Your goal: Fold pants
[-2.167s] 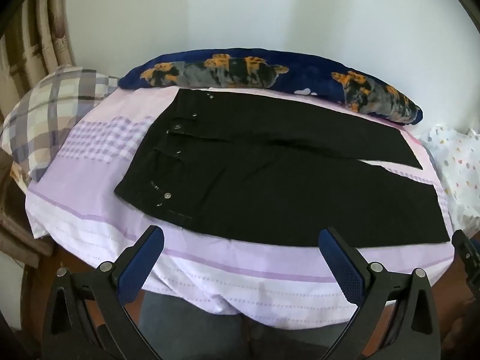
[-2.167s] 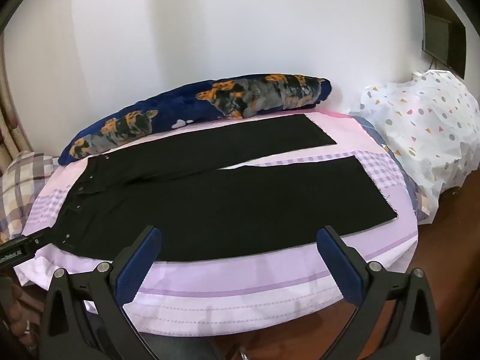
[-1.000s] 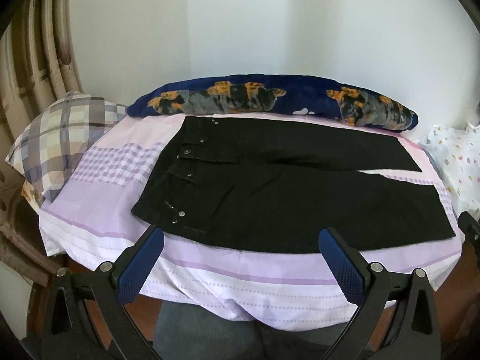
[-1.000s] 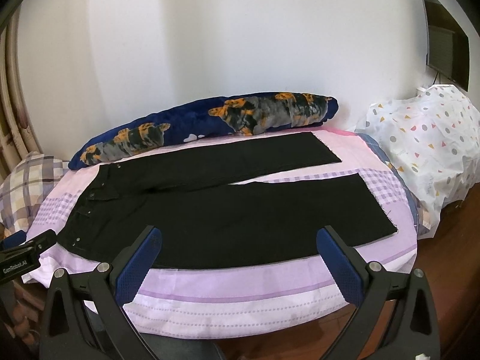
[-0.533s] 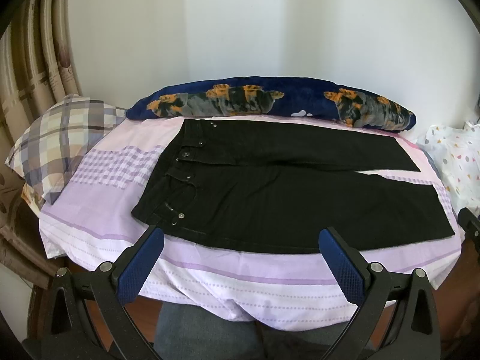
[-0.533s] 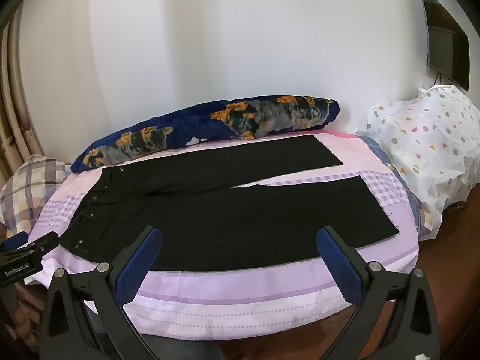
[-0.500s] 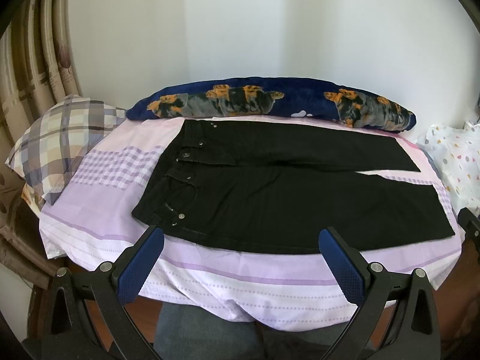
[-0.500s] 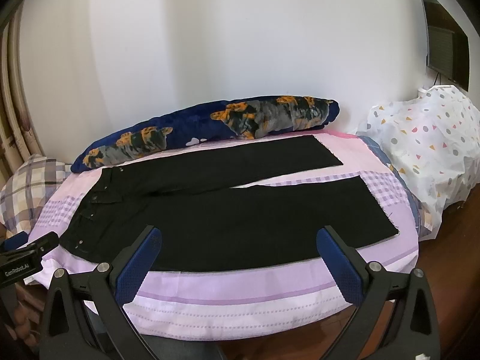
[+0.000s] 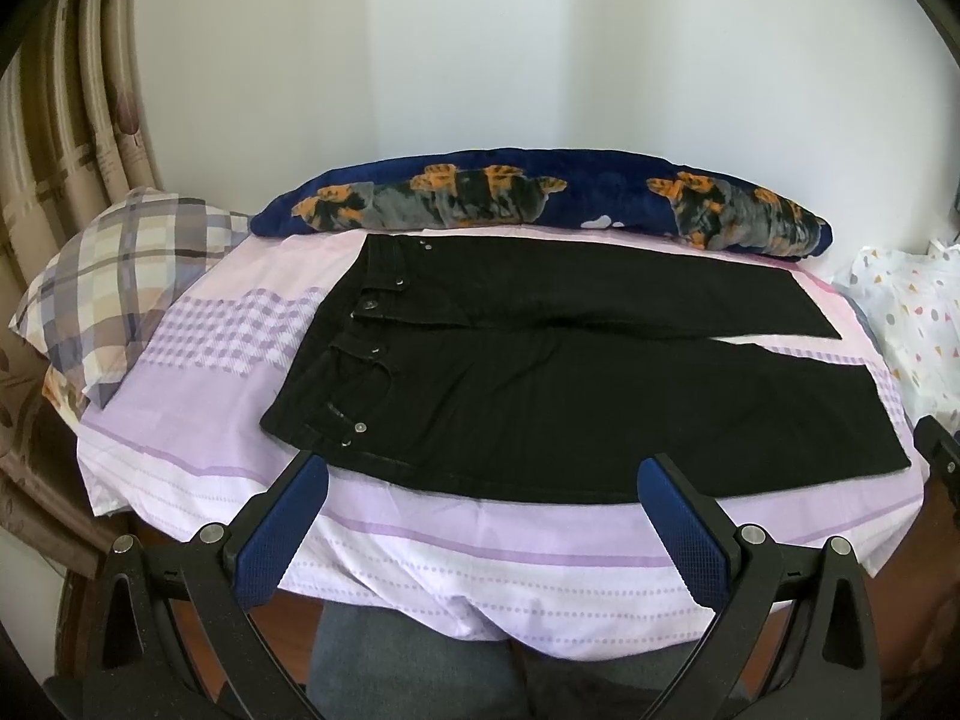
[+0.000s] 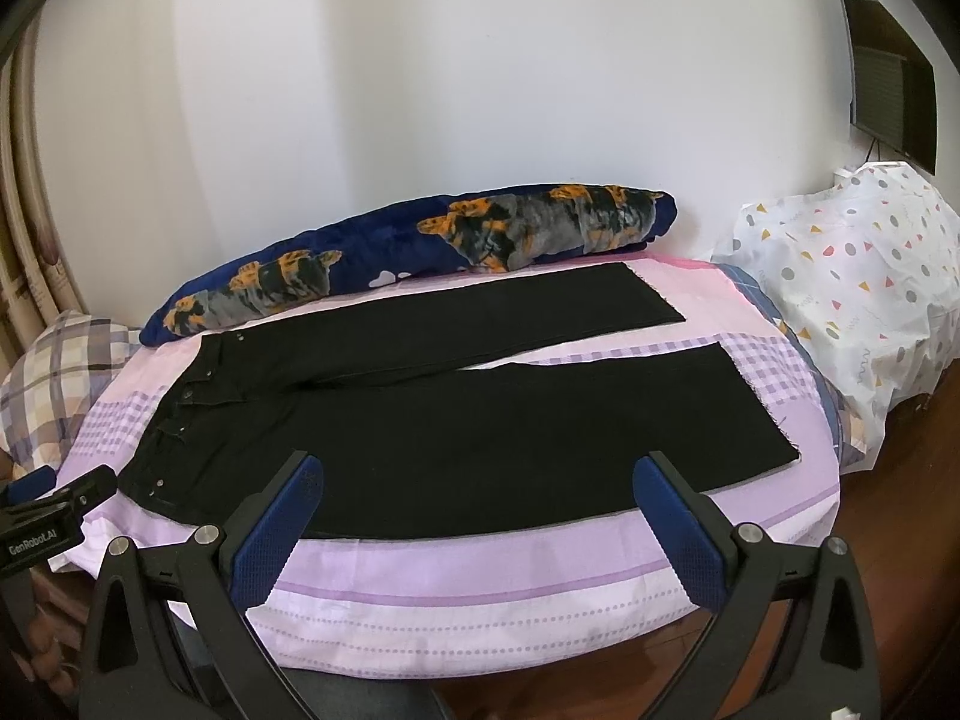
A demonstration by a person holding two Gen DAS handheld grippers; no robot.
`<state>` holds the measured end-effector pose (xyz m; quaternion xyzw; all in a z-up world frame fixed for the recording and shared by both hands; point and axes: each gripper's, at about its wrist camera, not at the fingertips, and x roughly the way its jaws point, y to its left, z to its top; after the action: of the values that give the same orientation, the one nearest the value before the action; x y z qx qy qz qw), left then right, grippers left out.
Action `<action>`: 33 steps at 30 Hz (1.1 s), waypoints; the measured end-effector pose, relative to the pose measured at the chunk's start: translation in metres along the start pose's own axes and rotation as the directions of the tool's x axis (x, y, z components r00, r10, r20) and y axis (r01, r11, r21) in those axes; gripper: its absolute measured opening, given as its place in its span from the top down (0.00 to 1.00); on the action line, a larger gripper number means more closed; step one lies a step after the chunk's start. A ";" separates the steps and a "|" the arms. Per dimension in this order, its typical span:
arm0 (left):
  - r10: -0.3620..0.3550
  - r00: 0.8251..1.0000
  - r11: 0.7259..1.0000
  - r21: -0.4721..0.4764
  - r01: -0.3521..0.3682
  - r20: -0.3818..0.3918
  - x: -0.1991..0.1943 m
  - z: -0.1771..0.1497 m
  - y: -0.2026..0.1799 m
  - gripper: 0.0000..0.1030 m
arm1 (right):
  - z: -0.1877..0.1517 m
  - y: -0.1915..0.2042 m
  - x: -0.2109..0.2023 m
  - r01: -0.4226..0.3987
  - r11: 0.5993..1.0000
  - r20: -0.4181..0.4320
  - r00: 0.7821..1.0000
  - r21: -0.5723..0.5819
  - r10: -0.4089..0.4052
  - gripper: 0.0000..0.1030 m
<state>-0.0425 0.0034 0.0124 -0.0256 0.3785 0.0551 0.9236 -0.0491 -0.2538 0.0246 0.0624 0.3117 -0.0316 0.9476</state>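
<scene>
The bed is the biggest thing in both views, covered with a sheet of pink, lilac and white bands, with a checked lilac part near the waist of the trousers. On the middle of it lie the black pants, spread flat and unfolded. The waistband is on the left, the two legs go to the right and open a little from each other, so a thin wedge of sheet shows between them near the hems. In the right wrist view the pants show the same lie, and the near hem is slightly frayed.

Behind the pants, against the white wall, lies a long dark blue bolster with orange and grey pattern, just beside the far leg. At the left end of the bed is a plaid pillow. At the right end is a white cover with coloured dots and triangles.

The left gripper is before the near edge of the bed with its blue fingers spread wide and nothing between them. The right gripper is likewise wide, holds nothing, and touches no cloth.
</scene>
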 end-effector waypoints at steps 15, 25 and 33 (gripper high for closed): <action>-0.004 1.000 1.000 -0.002 0.003 -0.011 0.004 -0.004 0.002 0.01 | -0.002 -0.004 0.000 -0.003 1.000 0.001 1.000 0.008 0.003 0.00; -0.002 1.000 1.000 -0.001 0.002 -0.010 0.004 -0.005 0.003 0.01 | -0.001 -0.006 0.002 -0.004 1.000 0.003 1.000 0.015 0.004 0.00; -0.008 1.000 1.000 0.000 0.008 -0.018 0.006 -0.007 0.003 0.01 | -0.001 -0.008 0.010 -0.009 1.000 -0.008 1.000 0.018 0.009 0.00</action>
<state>-0.0437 0.0057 0.0035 -0.0276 0.3865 0.0511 0.9204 -0.0423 -0.2616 0.0175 0.0726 0.3150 -0.0298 0.9458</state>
